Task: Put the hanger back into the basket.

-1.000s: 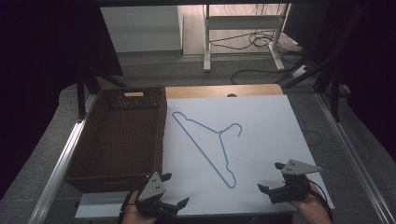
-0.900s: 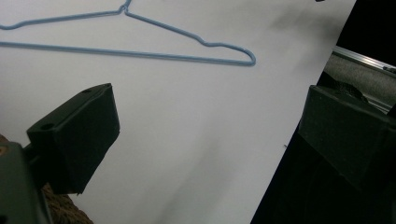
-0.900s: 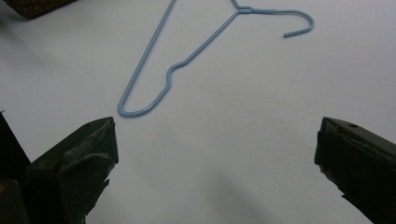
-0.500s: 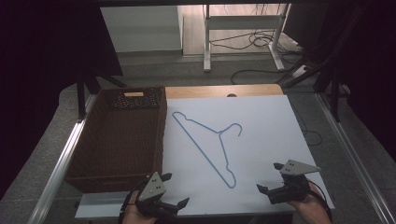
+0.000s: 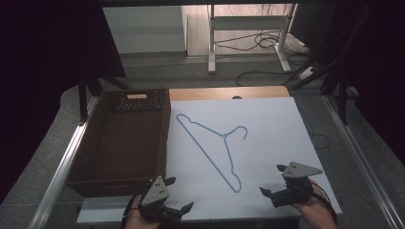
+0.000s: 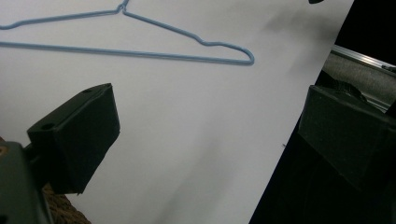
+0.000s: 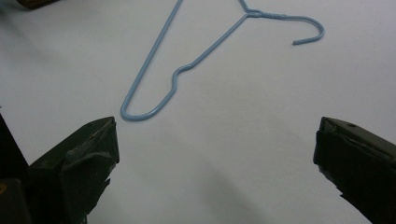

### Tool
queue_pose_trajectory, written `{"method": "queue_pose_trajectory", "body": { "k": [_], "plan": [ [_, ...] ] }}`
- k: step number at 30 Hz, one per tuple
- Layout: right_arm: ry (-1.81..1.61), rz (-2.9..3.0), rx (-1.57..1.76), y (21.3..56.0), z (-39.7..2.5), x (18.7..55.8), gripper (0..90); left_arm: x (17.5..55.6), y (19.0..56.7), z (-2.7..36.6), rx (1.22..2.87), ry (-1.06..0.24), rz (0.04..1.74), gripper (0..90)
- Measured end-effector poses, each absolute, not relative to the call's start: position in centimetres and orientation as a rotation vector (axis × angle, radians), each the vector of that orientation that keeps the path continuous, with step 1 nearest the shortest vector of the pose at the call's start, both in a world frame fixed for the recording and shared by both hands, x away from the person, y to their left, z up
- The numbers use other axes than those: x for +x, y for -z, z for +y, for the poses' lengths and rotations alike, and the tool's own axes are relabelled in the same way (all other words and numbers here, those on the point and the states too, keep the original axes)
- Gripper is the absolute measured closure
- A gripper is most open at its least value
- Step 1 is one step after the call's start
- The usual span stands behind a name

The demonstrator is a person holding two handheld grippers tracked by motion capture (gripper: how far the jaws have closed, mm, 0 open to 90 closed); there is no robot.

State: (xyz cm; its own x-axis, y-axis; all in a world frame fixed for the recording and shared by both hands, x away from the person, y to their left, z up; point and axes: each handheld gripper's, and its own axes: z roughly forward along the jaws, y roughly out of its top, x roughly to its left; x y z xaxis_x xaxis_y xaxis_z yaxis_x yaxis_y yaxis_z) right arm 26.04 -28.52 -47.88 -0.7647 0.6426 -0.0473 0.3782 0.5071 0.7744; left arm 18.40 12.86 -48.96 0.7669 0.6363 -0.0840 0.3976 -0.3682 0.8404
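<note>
A blue hanger (image 5: 213, 145) lies flat mid-counter on the white sheet (image 5: 277, 138), right of the basket (image 5: 122, 138). Left gripper (image 5: 177, 194) and right gripper (image 5: 271, 180) hover near the front edge, jaws spread, empty.

Lab: floor cables (image 5: 248, 43), rig frame (image 5: 210, 36)

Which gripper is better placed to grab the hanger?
Probably right: the right gripper is open, facing the blue hanger with its near corner close ahead. The left gripper sits farther off.
</note>
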Motion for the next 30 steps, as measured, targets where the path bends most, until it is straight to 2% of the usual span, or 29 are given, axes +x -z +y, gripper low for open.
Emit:
{"method": "queue_pose_trajectory", "body": {
  "k": [30],
  "plan": [
    [-1.121, 2.478, 0.89, 47.4, -26.1, 29.1, 2.9, 18.4, 49.0, 12.9, 2.012, -0.309, 0.782, 6.3]
  ]
}}
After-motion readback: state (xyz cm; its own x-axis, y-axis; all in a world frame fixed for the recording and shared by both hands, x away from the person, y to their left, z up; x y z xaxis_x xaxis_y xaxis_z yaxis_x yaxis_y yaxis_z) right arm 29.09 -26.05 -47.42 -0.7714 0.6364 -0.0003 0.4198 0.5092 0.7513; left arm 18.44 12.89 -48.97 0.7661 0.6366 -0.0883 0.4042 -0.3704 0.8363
